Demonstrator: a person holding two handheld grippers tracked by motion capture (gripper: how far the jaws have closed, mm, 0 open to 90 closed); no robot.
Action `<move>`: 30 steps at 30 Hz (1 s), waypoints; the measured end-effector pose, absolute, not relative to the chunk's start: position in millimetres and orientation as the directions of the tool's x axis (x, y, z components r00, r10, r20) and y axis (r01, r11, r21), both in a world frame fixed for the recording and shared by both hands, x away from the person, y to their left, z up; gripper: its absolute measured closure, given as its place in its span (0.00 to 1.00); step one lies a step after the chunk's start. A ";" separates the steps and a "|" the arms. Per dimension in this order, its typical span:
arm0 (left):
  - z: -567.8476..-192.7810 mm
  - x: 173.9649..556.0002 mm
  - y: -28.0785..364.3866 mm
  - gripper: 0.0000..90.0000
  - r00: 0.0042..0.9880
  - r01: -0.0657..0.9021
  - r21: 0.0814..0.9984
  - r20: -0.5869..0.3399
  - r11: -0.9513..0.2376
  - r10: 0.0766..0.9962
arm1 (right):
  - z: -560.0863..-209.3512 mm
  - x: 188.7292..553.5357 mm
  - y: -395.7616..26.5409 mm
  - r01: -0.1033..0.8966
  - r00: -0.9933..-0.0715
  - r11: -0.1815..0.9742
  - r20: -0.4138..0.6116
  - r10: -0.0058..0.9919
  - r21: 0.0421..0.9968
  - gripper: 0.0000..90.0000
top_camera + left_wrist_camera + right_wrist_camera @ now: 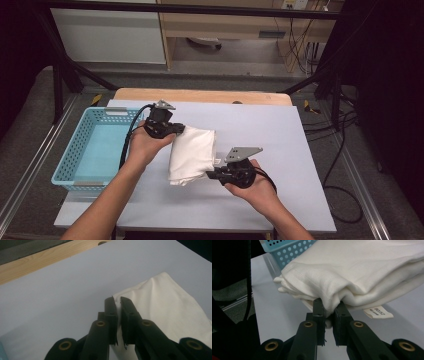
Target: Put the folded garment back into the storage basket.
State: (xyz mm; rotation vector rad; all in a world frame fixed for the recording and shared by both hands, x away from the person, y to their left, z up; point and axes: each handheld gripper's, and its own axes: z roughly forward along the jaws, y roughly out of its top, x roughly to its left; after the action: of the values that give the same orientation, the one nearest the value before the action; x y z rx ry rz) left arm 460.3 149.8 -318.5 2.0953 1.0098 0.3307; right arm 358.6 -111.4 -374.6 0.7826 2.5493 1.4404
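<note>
A folded white cloth (192, 152) lies in the middle of the pale table (260, 130). My left gripper (181, 129) is shut on its far left corner; in the left gripper view the two black jaws pinch the edge of the white cloth (160, 305) at the gripper's tip (117, 301). My right gripper (212, 174) is shut on the near right edge of the cloth. In the right gripper view the jaws clamp a fold of the thick cloth (352, 272) at the gripper's tip (329, 306), and a small label (378, 312) hangs beside them.
A light blue perforated basket (75, 150) stands at the table's left edge, close to my left forearm. A wooden strip (200, 95) borders the table's far side. Black frame bars and cables run along the floor at the right.
</note>
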 end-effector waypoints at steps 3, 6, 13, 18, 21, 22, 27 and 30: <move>-316.3 460.8 152.7 0.94 0.646 0.554 0.741 -0.096 -0.379 0.757 | -372.1 359.7 -108.6 0.377 -0.863 0.416 0.152 0.481 0.827 0.91; -313.6 461.1 155.9 0.94 0.643 0.556 0.741 -0.097 -0.376 0.760 | -369.7 360.9 -105.2 0.374 -0.866 0.417 0.151 0.477 0.829 0.91; -301.9 462.8 167.2 0.94 0.636 0.554 0.749 -0.099 -0.363 0.765 | -361.4 364.6 -95.6 0.361 -0.874 0.419 0.145 0.464 0.833 0.91; -290.8 464.8 179.0 0.94 0.625 0.552 0.756 -0.094 -0.353 0.775 | -353.6 370.0 -86.2 0.349 -0.879 0.407 0.145 0.454 0.844 0.91; -284.5 466.1 185.9 0.94 0.618 0.551 0.759 -0.092 -0.347 0.781 | -349.1 373.4 -79.0 0.342 -0.883 0.404 0.144 0.446 0.848 0.91; -282.4 466.6 188.0 0.94 0.618 0.551 0.759 -0.092 -0.347 0.781 | -347.6 374.4 -76.4 0.339 -0.885 0.404 0.142 0.444 0.849 0.91; -271.4 469.1 200.3 0.94 0.615 0.539 0.777 -0.097 -0.327 0.783 | -338.7 380.3 -64.3 0.325 -0.891 0.398 0.137 0.432 0.858 0.91; -266.7 470.8 208.3 0.94 0.605 0.541 0.781 -0.106 -0.311 0.789 | -333.2 384.4 -57.7 0.315 -0.896 0.394 0.133 0.425 0.863 0.91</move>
State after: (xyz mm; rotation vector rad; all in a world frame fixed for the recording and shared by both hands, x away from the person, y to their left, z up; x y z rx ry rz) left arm 470.8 208.3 -266.7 2.0014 1.0516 0.3776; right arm 384.4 -57.7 -333.2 0.6744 2.5308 1.5297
